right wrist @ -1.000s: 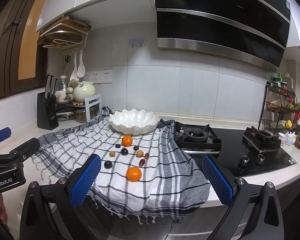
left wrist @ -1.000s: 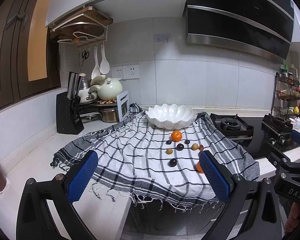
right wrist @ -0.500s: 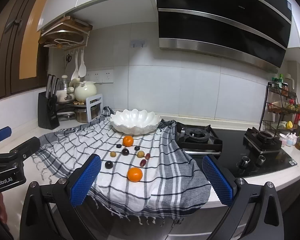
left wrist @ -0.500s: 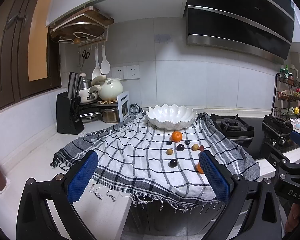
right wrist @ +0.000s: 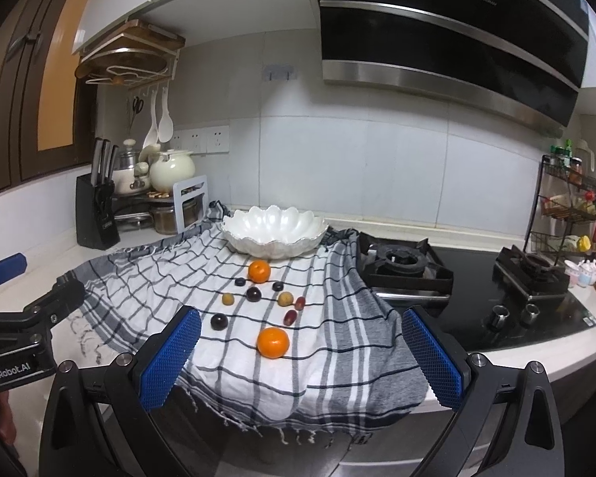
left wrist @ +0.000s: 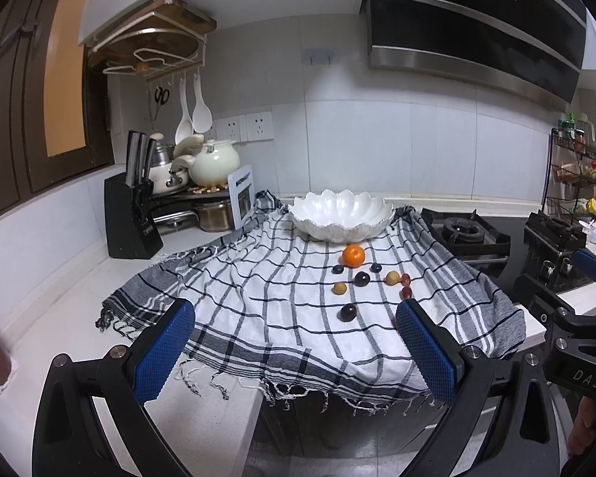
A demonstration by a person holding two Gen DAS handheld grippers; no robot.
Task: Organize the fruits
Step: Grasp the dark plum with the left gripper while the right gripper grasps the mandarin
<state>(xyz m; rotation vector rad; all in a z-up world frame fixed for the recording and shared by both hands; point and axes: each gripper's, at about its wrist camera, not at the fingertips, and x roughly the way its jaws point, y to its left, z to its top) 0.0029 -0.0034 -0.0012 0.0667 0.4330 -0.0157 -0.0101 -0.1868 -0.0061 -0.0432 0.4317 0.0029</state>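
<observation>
Both grippers hang in the air before the tabletop's front edge, released and empty. On the left gripper (left wrist: 294, 351) the blue pads (left wrist: 163, 351) stand wide apart and touch nothing; its view looks across the checked cloth (left wrist: 258, 298) toward the wall. The right gripper (right wrist: 300, 359) is spread just as wide, with the near orange framed between its fingers but well beyond them.

From left to right along the tabletop (left wrist: 59, 310): a knife block (left wrist: 131, 218), a rack with pots (left wrist: 202, 183), the cloth, then a gas hob (right wrist: 476, 278) and a spice shelf (right wrist: 572, 206). The cloth's front hem hangs over the tabletop's edge, fringe dangling, and its right side drapes against the hob.

A white scalloped bowl (right wrist: 273, 230) sits upright on the back of the cloth, mouth up, nothing visible inside. All fruit lies loose on the cloth in front of it. The far orange (right wrist: 258, 271) is just before the bowl. Below it come small dark fruits (right wrist: 253, 294), two tan ones (right wrist: 228, 299) and two reddish oblong ones (right wrist: 290, 317), the latter with long axes running roughly front to back. One dark fruit (right wrist: 219, 321) lies alone at the left front. The near orange (right wrist: 273, 342) is closest to the front edge; in the left view the left gripper's right finger hides nearly all of it.

Bare cloth lies open left of the fruit and between fruit and front hem.
</observation>
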